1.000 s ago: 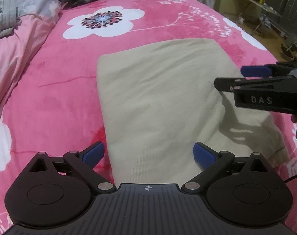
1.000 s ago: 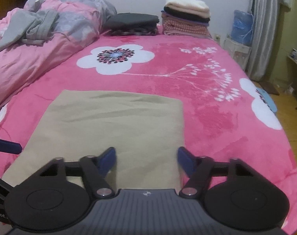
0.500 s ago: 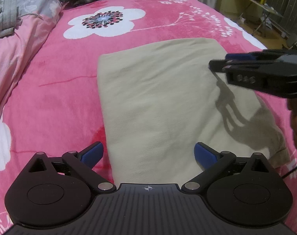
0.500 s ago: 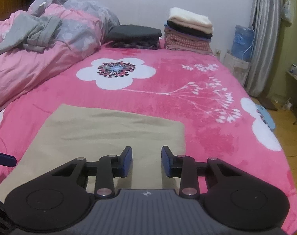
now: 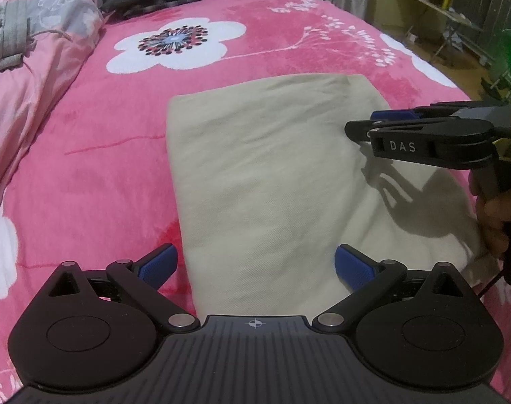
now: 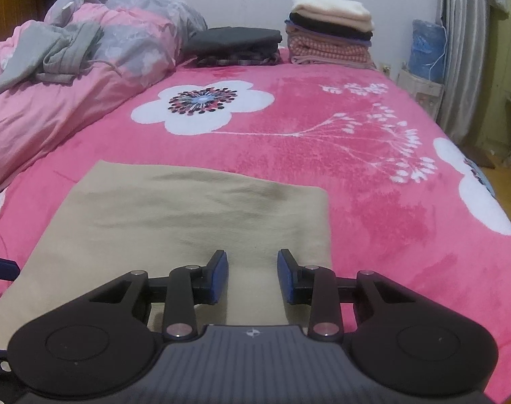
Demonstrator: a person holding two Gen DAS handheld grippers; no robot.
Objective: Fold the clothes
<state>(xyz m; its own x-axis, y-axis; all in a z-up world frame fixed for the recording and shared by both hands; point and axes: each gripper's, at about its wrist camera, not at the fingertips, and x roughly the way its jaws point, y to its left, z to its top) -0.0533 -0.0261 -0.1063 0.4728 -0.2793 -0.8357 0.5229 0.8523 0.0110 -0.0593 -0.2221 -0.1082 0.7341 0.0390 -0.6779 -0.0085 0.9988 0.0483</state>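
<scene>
- Beige cloth (image 5: 265,175), folded into a flat rectangle, lies on a pink fleece blanket (image 5: 97,175) printed with large white flowers; the same cloth (image 6: 188,222) fills the near ground of the right wrist view.
- The left gripper (image 5: 255,266) hovers at the cloth's near edge, its blue-padded jaws spread wide and holding nothing.
- The right gripper (image 6: 252,276) hangs over the cloth's near right side, jaws partly apart with a narrow gap between the pads, gripping nothing (from the left wrist view it shows side-on (image 5: 359,128), casting a shadow on the fabric).
- A hand (image 5: 498,215) wraps the right gripper's handle at the frame's edge.
- At the far end of the bed sit a stack of folded clothes (image 6: 329,30) and a dark folded pile (image 6: 235,45) just beside it.
- A rumpled pink-and-grey duvet (image 6: 97,67) lines the left side, a grey garment (image 6: 53,54) lying on top.
</scene>
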